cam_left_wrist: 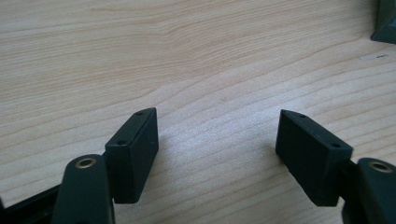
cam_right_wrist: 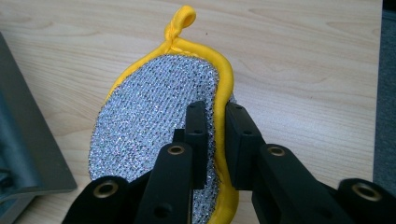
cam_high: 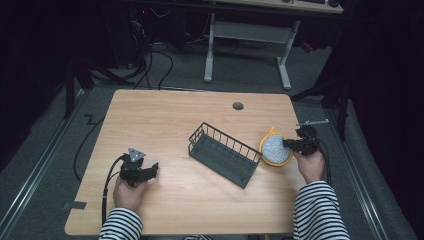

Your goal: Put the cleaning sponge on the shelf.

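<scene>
Scrubber: a round pad (cam_right_wrist: 154, 126) with a silver mesh face, a yellow rim and a small yellow loop at its top; in the high view it (cam_high: 274, 148) sits at the right of centre, near the table's right edge, just beside the basket's right end.
Right gripper: at the right of the high view (cam_high: 295, 145), held in the right hand (cam_high: 311, 165); in its own view its jaws (cam_right_wrist: 216, 135) are closed on the yellow rim of the scrubber, one pad (cam_right_wrist: 196, 126) on the mesh face and the other behind the rim, and the scrubber stands on edge and tilted.
Left gripper: at the lower left of the high view (cam_high: 150, 169), held in the left hand (cam_high: 127, 192) with a grey three-cornered plate on top; in its own view its jaws (cam_left_wrist: 217, 144) stand wide apart over bare wood, with nothing between them.
Sleeves: black-and-white stripes on both forearms, at the bottom edge of the high view.
Basket: a dark wire basket (cam_high: 223, 153), set at a slant in the middle of the table, between the two grippers; a corner of it shows at the upper right of the left gripper view (cam_left_wrist: 386, 23).
Table: light wood (cam_high: 165, 115), with a small round grey hole near its far edge.
Beyond the table: grey floor with black cables, and the white legs of another desk at the top of the frame.
</scene>
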The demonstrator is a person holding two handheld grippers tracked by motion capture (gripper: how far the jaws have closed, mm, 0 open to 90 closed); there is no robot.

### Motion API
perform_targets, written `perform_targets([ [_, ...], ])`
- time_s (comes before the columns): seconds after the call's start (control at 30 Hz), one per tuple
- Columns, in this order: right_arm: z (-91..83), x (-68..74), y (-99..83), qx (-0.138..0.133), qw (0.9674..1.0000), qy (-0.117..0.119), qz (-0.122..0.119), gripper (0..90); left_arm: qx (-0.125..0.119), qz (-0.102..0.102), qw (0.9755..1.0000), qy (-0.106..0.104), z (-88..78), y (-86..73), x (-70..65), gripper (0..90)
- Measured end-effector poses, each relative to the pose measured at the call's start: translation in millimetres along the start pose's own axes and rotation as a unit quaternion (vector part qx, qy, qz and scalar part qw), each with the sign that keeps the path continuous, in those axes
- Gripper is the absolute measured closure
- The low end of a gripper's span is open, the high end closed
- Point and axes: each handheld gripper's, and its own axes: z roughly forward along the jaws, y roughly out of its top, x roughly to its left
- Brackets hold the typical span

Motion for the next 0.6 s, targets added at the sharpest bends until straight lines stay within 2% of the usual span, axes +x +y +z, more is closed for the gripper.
perform_targets([
  [0.37,-19.0,0.8,1.2,-0.025,0.9996,0.006,-0.009,80.9,0.000,0.000,1.0000,0.000,0.0,0.0,0.0,30.2],
  [0.6,-43.2,12.7,15.3,-0.053,0.9980,0.005,-0.033,80.9,0.000,-0.001,1.0000,-0.001,-0.1,0.0,0.3,30.2],
])
